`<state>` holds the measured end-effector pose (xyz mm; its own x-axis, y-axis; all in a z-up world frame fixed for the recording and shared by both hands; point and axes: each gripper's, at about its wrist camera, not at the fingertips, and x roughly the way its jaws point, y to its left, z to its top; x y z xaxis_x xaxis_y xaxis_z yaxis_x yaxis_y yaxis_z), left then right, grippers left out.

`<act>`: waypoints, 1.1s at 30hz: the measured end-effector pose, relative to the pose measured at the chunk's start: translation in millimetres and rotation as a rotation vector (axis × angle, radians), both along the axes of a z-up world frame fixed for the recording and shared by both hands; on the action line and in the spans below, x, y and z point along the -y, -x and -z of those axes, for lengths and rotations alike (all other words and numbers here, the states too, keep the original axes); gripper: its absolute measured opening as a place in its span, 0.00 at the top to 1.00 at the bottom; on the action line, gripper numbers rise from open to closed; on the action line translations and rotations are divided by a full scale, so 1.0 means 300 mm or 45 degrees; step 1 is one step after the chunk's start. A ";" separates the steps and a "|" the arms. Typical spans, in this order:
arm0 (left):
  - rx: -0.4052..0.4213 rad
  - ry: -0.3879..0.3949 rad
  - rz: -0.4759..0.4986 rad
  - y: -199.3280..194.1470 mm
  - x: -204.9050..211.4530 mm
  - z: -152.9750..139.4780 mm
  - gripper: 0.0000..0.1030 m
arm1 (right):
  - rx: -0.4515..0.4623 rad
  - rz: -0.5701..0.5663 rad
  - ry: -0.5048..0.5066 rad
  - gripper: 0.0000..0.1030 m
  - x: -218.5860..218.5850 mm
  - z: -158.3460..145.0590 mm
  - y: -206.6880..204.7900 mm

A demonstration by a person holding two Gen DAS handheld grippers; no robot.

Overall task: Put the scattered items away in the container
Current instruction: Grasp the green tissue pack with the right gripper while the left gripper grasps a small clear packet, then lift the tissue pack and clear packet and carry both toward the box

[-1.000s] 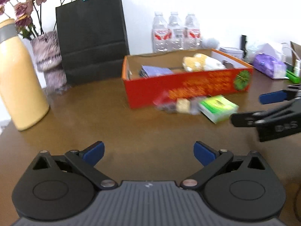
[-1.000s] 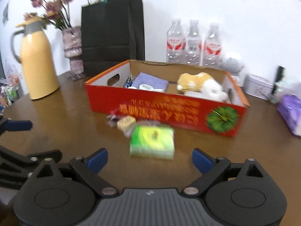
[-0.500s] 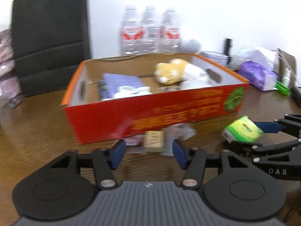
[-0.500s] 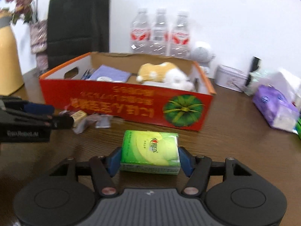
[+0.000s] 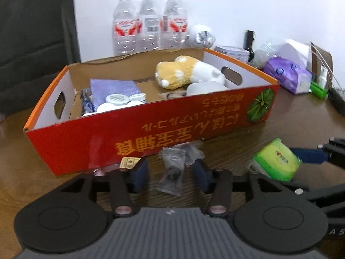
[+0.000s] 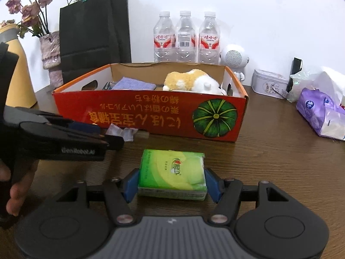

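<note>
A red cardboard box (image 5: pixel 151 142) (image 6: pixel 151 112) stands on the brown table and holds a plush toy (image 5: pixel 183 73), a purple cloth (image 5: pixel 112 88) and small white lids. In front of it lie a clear sachet (image 5: pixel 172 168) and a small yellow sweet (image 5: pixel 129 163). My left gripper (image 5: pixel 170 172) (image 6: pixel 103 138) straddles the sachet. Its jaws are closing, and the blue pads stand apart from the sachet. My right gripper (image 6: pixel 171 183) is shut on a green tissue pack (image 6: pixel 172 170) (image 5: pixel 277 161) that rests on the table right of the sachet.
Three water bottles (image 6: pixel 186 38), a white speaker (image 6: pixel 234 58), a tin (image 6: pixel 269 83) and purple tissue packs (image 6: pixel 319 112) stand behind and right of the box. A black paper bag (image 6: pixel 92 32), a flower vase (image 6: pixel 50 51) and a yellow flask (image 6: pixel 19 82) stand at the left.
My left gripper has come forward to the box front and narrowed its jaws around the sachet. My right gripper has closed on the green tissue pack.
</note>
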<state>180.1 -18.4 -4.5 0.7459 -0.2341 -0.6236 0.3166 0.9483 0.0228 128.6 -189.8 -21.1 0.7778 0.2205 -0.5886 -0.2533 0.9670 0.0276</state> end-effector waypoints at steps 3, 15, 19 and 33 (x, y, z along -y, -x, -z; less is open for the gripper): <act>-0.007 0.009 0.006 0.015 0.007 -0.009 0.74 | -0.011 0.001 -0.001 0.39 0.000 0.003 -0.002; 0.246 0.017 -0.190 0.367 0.043 -0.192 0.86 | 0.092 0.017 0.113 0.40 -0.037 -0.031 0.071; 0.220 0.163 -0.271 0.540 0.004 -0.205 0.86 | 0.256 -0.026 0.092 0.40 -0.046 -0.112 0.283; 0.213 0.188 -0.353 1.003 0.061 -0.083 0.86 | 0.309 0.054 0.060 0.40 -0.045 -0.068 0.812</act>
<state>-120.9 -36.7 20.3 0.8826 -0.0865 -0.4621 0.0499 0.9946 -0.0910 -114.9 -176.4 -0.9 0.9056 0.1614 -0.3921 -0.2062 0.9756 -0.0747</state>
